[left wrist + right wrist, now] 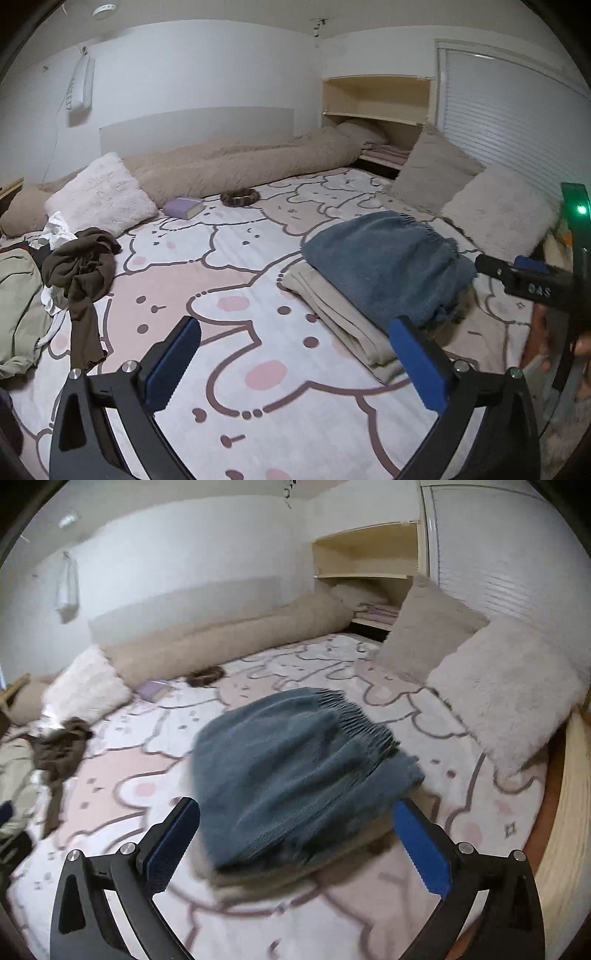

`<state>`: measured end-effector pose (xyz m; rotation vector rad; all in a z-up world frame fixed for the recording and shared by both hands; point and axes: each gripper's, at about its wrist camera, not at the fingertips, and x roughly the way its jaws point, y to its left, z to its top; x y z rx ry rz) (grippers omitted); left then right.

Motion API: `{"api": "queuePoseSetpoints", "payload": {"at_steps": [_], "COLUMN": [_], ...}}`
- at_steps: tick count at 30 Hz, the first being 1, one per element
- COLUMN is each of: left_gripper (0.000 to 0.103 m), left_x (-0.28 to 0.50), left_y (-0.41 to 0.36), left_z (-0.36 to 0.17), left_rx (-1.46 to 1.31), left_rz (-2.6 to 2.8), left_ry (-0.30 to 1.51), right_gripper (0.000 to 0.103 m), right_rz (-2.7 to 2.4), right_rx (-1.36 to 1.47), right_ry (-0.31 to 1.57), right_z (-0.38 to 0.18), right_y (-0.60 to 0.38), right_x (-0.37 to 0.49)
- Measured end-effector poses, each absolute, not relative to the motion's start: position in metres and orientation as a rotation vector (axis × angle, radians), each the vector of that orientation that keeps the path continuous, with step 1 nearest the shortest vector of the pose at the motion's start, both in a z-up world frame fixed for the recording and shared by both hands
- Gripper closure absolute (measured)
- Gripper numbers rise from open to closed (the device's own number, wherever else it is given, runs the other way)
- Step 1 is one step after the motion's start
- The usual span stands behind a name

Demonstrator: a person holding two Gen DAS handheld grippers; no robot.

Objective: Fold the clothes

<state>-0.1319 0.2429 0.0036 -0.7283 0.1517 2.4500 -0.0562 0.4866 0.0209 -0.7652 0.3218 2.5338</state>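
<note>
Blue knit garment lies folded on top of a folded beige garment, the two stacked on the bed sheet toward its right side, below the two grey pillows. Blue piece sits skewed on the beige one; beige edges stick out at the near and left sides. Right wrist view is motion-blurred, so fine detail of the stack is unclear there.

Right gripper is wide open, holding nothing; the near end of the stack sits between its blue pads, contact cannot be told. Left gripper is also wide open and empty, above bare sheet just left of the stack; its right pad overlaps the beige corner in view, touching or not cannot be told.

Unfolded pile at the left edge of the bed: brown top crumpled with a sleeve trailing down, pale green garment beside it, white cloth behind.

Further back: white fluffy pillow, purple book, a round patterned band, long beige rolled blanket along the wall, open shelf in the corner.
</note>
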Motion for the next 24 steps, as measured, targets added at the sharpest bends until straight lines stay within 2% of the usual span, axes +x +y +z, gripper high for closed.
{"api": "queuePoseSetpoints", "payload": {"at_steps": [4,8,13,18,24], "left_gripper": [0.0,0.0,0.0,0.0,0.0], "left_x": [-0.115,-0.096,-0.076,-0.054,-0.043], "left_y": [0.227,0.207,0.185,0.168,0.151], "left_z": [0.008,0.014,0.017,0.022,0.026], "left_rx": [-0.771,-0.77,-0.788,-0.756,-0.763], "left_rz": [2.486,2.516,2.563,2.609,2.635], "left_ry": [0.087,0.02,0.005,0.045,0.015], "right_gripper": [0.0,0.0,0.0,0.0,0.0], "right_rz": [2.564,2.626,2.627,2.646,2.641], "right_rx": [-0.626,-0.64,-0.617,-0.663,-0.665], "right_ry": [0.426,0.457,0.384,0.412,0.25], "right_z": [0.033,0.039,0.045,0.051,0.058], "right_y": [0.472,0.462,0.443,0.432,0.406], "right_x": [-0.019,0.001,0.021,0.029,0.031]}}
